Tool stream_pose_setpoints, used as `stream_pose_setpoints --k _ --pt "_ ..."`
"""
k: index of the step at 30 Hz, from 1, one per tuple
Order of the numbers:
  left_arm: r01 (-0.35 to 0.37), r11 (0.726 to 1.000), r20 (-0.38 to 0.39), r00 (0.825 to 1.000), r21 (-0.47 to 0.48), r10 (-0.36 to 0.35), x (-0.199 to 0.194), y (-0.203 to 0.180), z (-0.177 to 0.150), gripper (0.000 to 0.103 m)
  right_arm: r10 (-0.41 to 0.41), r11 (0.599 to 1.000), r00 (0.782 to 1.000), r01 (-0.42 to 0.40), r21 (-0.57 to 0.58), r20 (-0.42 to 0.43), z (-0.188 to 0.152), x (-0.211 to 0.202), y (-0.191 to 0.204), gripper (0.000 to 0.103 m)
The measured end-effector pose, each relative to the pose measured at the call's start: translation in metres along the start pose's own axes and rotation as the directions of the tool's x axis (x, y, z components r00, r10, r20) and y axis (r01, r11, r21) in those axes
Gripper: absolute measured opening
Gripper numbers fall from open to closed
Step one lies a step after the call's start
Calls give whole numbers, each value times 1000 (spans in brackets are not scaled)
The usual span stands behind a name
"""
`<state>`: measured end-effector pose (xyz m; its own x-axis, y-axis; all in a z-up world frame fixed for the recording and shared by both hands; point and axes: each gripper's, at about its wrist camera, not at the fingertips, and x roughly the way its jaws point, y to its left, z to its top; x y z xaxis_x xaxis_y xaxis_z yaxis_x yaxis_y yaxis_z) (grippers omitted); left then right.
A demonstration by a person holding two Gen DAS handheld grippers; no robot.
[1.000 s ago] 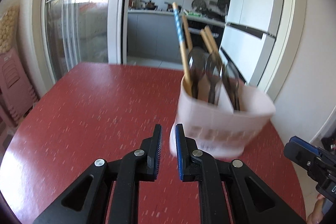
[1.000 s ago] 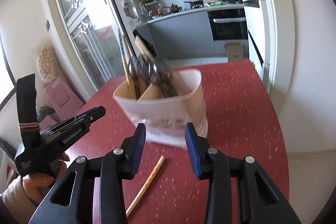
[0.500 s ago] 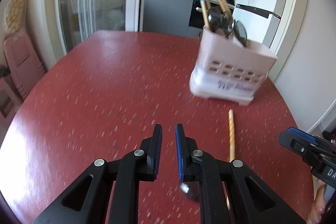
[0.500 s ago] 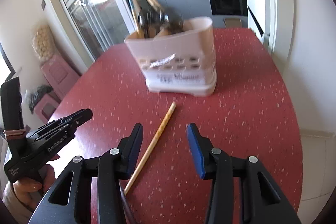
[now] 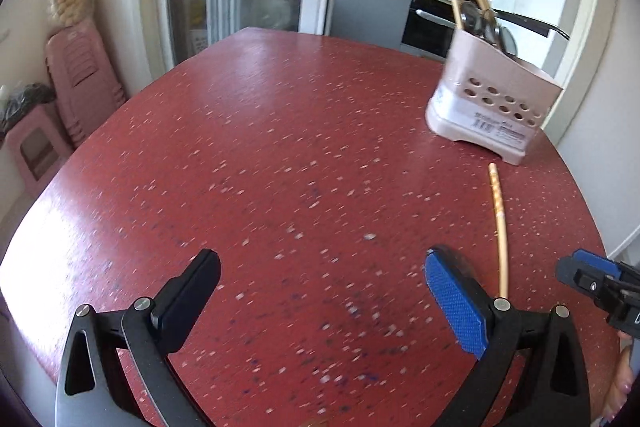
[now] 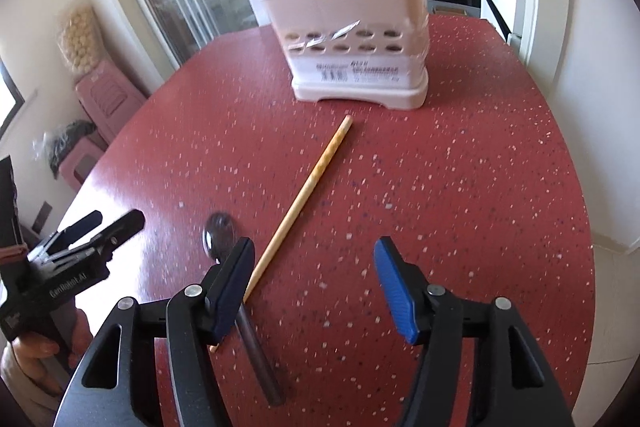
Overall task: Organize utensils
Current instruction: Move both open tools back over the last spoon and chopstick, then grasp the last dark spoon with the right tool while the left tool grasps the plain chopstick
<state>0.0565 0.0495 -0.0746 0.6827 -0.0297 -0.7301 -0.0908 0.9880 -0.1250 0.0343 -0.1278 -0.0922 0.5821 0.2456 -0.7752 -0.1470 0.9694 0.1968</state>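
A pink utensil caddy (image 6: 352,43) stands at the far side of the red table (image 6: 460,187), holding several spoons and chopsticks; it also shows in the left wrist view (image 5: 492,107). A loose wooden chopstick (image 6: 312,183) (image 5: 498,227) lies in front of it. Beside the chopstick lies a dark spoon (image 6: 218,235), its bowl peeking out behind my left gripper's blue pad (image 5: 460,261). My left gripper (image 5: 322,263) hovers over bare table, jaws opening wide, nothing between them. My right gripper (image 6: 316,251) is opening above the chopstick's near end and gripping nothing.
Stacked pink stools (image 5: 76,83) and a dark bag stand on the floor left of the table. A white wall (image 6: 592,67) runs close along the table's right edge. Behind the caddy are a glass sliding door and a kitchen. A hand (image 6: 36,351) holds the left gripper (image 6: 80,239).
Both grippers have drawn back from the caddy and sunk toward the table. Their jaws have spread apart, the left from nearly shut to wide. The chopstick and spoon have come into view.
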Motion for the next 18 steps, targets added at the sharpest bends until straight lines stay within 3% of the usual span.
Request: stream_pose_setpoints --k 7,13,18 --pt "-40 999 -11 999 -17 40 -3 18 -3 103 11 997 999 -14 -77 -39 -3 4 23 66" --pt "-50 998 -22 999 -24 49 -2 26 -4 103 29 971 995 -51 -233 -98 -2 16 61 66" --pt "-71 997 -13 997 -20 70 -5 32 -3 103 -31 936 983 -34 -350 -180 -2 41 86 66"
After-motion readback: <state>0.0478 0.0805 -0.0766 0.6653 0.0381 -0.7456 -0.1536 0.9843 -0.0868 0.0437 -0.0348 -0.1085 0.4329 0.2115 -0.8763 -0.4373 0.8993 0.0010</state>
